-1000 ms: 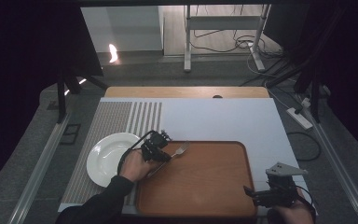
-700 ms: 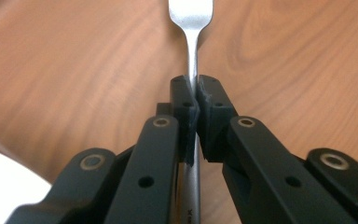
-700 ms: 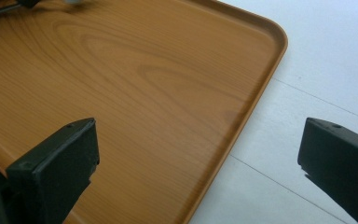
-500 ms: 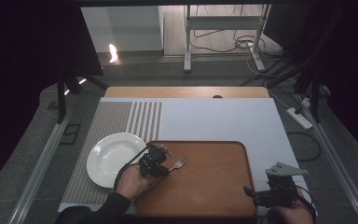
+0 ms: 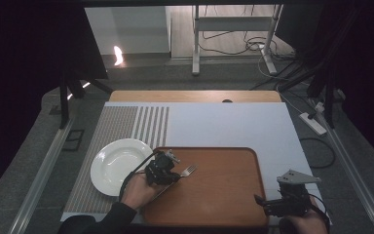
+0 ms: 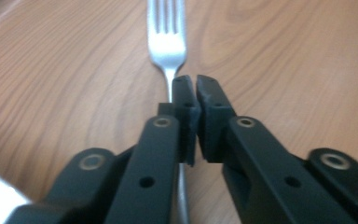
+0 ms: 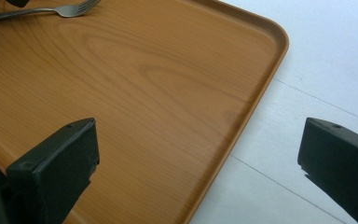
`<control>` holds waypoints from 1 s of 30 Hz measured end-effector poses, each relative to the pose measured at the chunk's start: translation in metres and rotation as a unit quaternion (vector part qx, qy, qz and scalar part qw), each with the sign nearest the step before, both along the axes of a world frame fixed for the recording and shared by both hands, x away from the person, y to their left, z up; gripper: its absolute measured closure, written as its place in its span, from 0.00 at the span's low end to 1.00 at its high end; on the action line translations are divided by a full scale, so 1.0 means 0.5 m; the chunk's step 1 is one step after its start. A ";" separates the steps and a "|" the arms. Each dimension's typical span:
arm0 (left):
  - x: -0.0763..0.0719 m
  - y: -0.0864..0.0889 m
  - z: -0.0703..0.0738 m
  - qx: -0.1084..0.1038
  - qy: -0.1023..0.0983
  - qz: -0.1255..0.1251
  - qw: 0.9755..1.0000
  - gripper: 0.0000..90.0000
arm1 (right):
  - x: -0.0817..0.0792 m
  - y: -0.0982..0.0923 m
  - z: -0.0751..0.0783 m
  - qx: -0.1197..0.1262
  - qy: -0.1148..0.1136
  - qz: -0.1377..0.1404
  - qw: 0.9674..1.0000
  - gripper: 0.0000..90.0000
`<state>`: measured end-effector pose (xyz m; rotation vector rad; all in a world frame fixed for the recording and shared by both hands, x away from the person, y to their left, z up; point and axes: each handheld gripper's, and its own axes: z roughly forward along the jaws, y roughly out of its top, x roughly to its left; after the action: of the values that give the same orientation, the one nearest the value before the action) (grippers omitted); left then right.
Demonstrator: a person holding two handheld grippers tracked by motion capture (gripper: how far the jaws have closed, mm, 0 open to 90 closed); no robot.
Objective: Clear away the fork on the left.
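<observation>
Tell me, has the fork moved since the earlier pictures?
Yes. The fork, in the left gripper, has moved toward the tray's near edge.

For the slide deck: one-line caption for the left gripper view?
Left gripper, black jaws shut on the handle of a silver metal fork, tines pointing away, over a brown wood-grain tray.

High view looks forward and down over the table; both gripper views sit close, sharing the wooden tray and fork.
</observation>
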<state>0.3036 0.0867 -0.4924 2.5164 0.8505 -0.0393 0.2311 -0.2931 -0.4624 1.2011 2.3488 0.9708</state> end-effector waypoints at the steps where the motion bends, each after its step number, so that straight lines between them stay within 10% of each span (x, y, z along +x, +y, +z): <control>1: 0.000 -0.005 -0.002 0.005 -0.001 -0.007 1.000 0.99 | 0.000 0.000 0.000 0.000 0.000 0.001 1.000 0.00; 12: 0.017 -0.014 -0.029 0.027 0.002 0.000 1.000 0.99 | 0.000 0.001 -0.001 -0.001 0.001 0.003 1.000 0.00; 30: 0.052 0.069 -0.029 0.052 0.010 0.082 0.995 0.99 | 0.000 0.002 -0.001 -0.005 0.002 0.008 1.000 0.00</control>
<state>0.3294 0.1213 -0.5068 2.5368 1.0903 0.0341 0.2313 -0.2919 -0.4629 1.1848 2.3672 0.9614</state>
